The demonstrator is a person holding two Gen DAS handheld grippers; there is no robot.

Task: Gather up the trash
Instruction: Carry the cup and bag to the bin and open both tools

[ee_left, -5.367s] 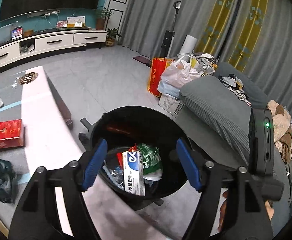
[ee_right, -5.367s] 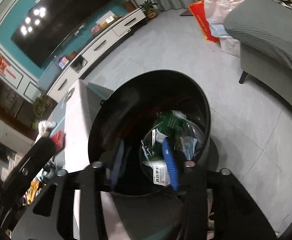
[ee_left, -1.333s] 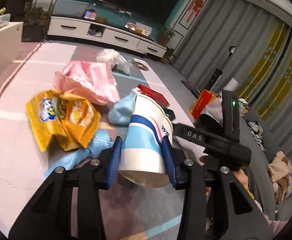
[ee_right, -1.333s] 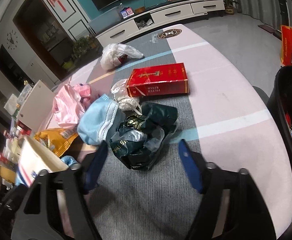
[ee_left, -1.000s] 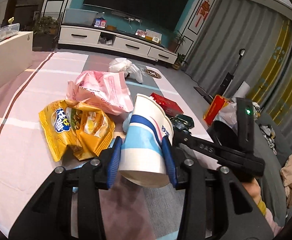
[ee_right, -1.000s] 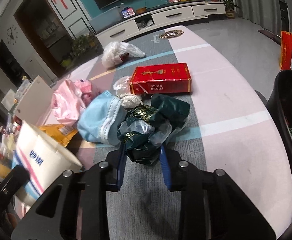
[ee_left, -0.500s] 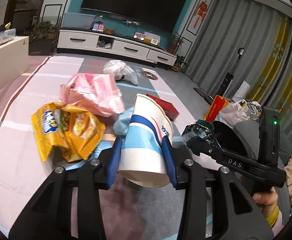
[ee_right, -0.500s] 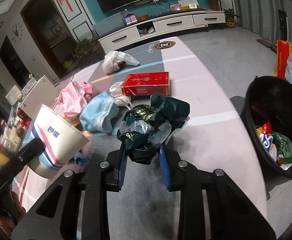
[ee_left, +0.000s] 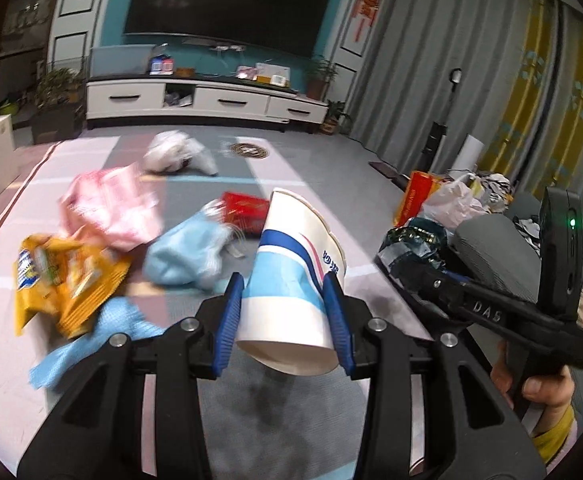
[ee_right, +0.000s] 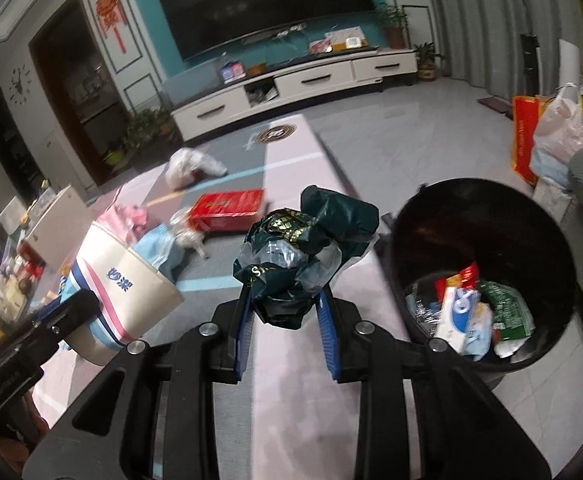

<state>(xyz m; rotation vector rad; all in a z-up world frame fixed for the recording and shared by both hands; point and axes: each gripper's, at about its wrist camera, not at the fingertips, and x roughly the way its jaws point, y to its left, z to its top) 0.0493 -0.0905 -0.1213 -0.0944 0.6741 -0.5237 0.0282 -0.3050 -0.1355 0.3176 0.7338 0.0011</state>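
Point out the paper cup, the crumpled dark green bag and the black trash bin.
paper cup [ee_left: 291,280]: left wrist view, on its blue-striped side wall.
crumpled dark green bag [ee_right: 311,236]: right wrist view, on its upper folds.
black trash bin [ee_right: 487,216]: right wrist view, on its inner back wall.

Dark television [ee_left: 227,8] above white cabinet [ee_left: 205,101]; perhaps a vacuum [ee_left: 439,128] against curtains [ee_left: 491,80].

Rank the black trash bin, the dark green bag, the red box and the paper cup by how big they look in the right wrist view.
1. black trash bin
2. paper cup and dark green bag: about alike
3. red box, though farthest away
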